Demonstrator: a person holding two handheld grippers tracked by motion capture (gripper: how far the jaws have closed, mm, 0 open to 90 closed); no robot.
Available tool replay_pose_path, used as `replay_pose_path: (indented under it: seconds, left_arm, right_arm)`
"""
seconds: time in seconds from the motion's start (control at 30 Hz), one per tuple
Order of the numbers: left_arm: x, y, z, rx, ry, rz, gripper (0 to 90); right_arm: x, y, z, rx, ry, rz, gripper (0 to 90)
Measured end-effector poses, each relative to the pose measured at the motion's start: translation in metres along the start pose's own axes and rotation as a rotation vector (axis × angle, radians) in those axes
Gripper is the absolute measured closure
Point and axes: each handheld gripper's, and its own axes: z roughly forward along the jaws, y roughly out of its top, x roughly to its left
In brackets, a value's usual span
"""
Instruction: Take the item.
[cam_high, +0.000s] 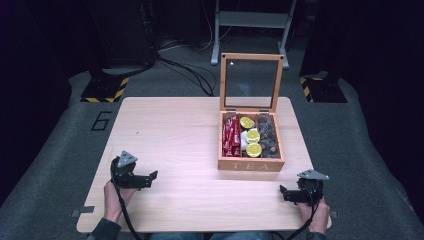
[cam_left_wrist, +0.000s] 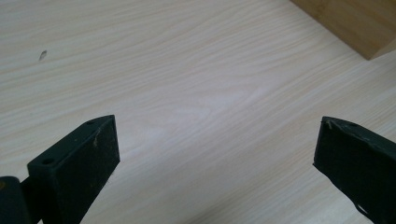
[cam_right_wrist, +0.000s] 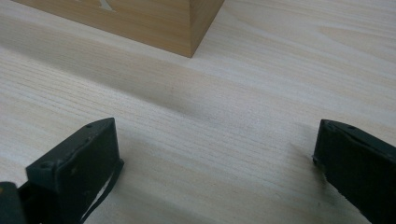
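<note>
- The tea box (cam_high: 251, 164) stands open at the right centre of the high view, its glass lid (cam_high: 251, 82) tipped upright at the back; it sits toward the right and far part of the table (cam_high: 170, 140).
- Inside, red packets (cam_high: 231, 136) fill the left compartment, yellow-and-white sachets (cam_high: 251, 136) the middle one and dark pieces (cam_high: 268, 137) the right one.
- Judged from this, the work with the box has not started or is between steps: nothing lies out on the table and neither tool holds anything.
- The left gripper (cam_high: 150, 178) rests low at the lower left of the high view, well apart from the box, fingers spread wide over bare wood, as the left gripper view confirms.
- The right gripper (cam_high: 284, 192) sits at the lower right of the high view, near the box's front right corner, fingers likewise spread and empty.
- In the right gripper view the box corner (cam_right_wrist: 189, 28) lies at the top centre, with open table before it.
- Room: the wide left half of the table is free. The right gripper is close to the table's right and near edges, so its freest path looks forward and inward.
</note>
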Motion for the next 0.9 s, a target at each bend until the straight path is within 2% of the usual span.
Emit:
replay_pose_path:
  seconds: [0.13,0.27,0.37,0.53,0.57,0.63,0.87,0.9]
  left_arm:
    - [-0.006,0.011,0.002,-0.010,-0.019,0.007,0.2]
    - [-0.013,0.028,0.009,-0.009,-0.045,0.043,0.4]
    - [-0.016,0.036,0.016,-0.011,-0.067,0.047,0.4]
    - [-0.031,0.057,0.026,-0.008,-0.103,0.094,0.9]
    - [-0.031,0.057,0.026,-0.008,-0.103,0.094,0.9]
    - [-0.039,0.069,0.033,-0.013,-0.130,0.107,0.9]
    - [-0.059,0.096,0.046,-0.022,-0.165,0.154,1.4]
    - [-0.059,0.096,0.046,-0.022,-0.165,0.154,1.5]
  right_arm:
    - [0.000,0.000,0.000,0.005,0.002,0.003,0.0]
    - [0.000,0.000,0.000,0.002,0.003,0.005,0.0]
    - [0.000,0.000,0.000,0.002,0.001,0.000,0.0]
    - [0.000,0.000,0.000,-0.006,-0.001,0.000,0.0]
    - [0.000,0.000,0.000,0.005,0.002,0.003,0.0]
    - [0.000,0.000,0.000,0.004,0.001,0.004,0.0]
    - [0.000,0.000,0.000,0.005,0.002,0.004,0.0]
    - [0.000,0.000,0.000,0.005,0.002,0.004,0.0]
